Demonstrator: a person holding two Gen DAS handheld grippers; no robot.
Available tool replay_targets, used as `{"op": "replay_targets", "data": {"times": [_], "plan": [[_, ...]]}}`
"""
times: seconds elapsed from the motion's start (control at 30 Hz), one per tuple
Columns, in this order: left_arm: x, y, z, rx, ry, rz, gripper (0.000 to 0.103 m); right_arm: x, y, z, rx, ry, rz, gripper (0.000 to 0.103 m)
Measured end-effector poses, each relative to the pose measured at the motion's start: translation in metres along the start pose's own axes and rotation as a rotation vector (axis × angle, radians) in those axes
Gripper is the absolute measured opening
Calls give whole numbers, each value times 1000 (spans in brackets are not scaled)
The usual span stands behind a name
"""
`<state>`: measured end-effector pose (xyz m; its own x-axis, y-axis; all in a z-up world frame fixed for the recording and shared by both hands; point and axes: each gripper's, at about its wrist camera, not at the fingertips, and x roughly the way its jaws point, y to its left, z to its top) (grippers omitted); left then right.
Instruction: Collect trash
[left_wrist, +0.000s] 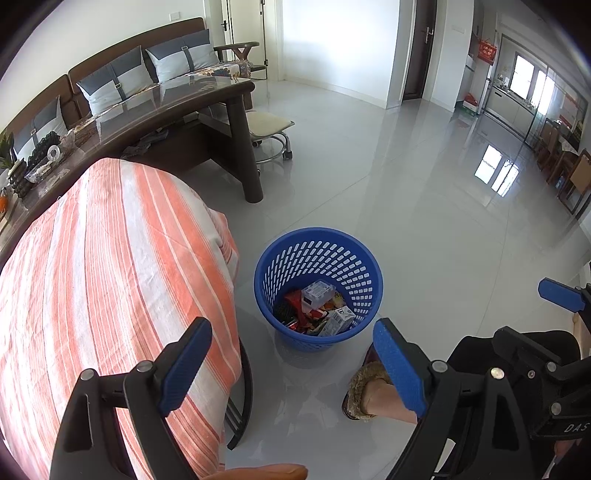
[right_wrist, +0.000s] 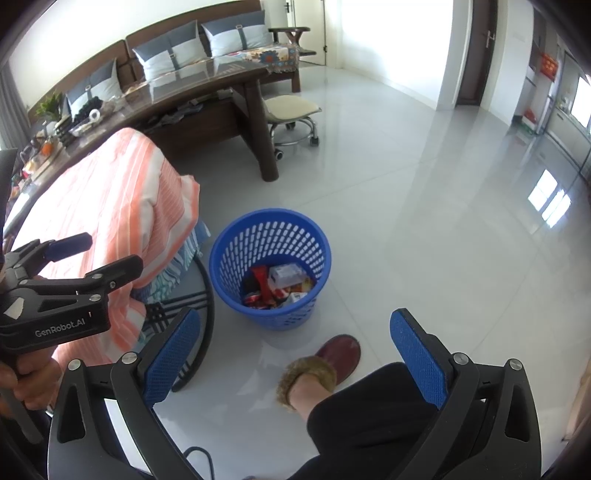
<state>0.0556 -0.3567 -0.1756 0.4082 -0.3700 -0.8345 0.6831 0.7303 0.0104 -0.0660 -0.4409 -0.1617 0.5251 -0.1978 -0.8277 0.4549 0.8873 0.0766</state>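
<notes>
A blue perforated waste basket (left_wrist: 360, 260) stands on the white tiled floor, holding several wrappers and small cartons (left_wrist: 317, 306); it also shows in the right wrist view (right_wrist: 236, 240), with the trash (right_wrist: 277, 288) inside. My left gripper (left_wrist: 291, 369) is open and empty, held above and just in front of the basket. My right gripper (right_wrist: 295, 362) is open and empty, also above the floor before the basket. The left gripper's body shows at the left of the right wrist view, and the right gripper's fingertips (left_wrist: 559, 293) show at the right edge of the left wrist view.
A chair draped in an orange-striped cloth (left_wrist: 110, 277) stands left of the basket. A dark wooden table (left_wrist: 207, 107), a small stool (left_wrist: 269, 129) and a sofa (left_wrist: 147, 70) lie behind. The person's slippered foot (right_wrist: 325, 365) is beside the basket.
</notes>
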Motion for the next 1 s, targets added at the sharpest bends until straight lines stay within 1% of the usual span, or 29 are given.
{"op": "replay_targets", "data": {"times": [0.73, 1.0], "plan": [[6, -8, 1, 16, 13, 7, 91, 4, -3, -3, 5, 11, 1, 103], [2, -6, -1, 12, -4, 24, 91, 6, -4, -3, 9, 17, -3, 103]]}}
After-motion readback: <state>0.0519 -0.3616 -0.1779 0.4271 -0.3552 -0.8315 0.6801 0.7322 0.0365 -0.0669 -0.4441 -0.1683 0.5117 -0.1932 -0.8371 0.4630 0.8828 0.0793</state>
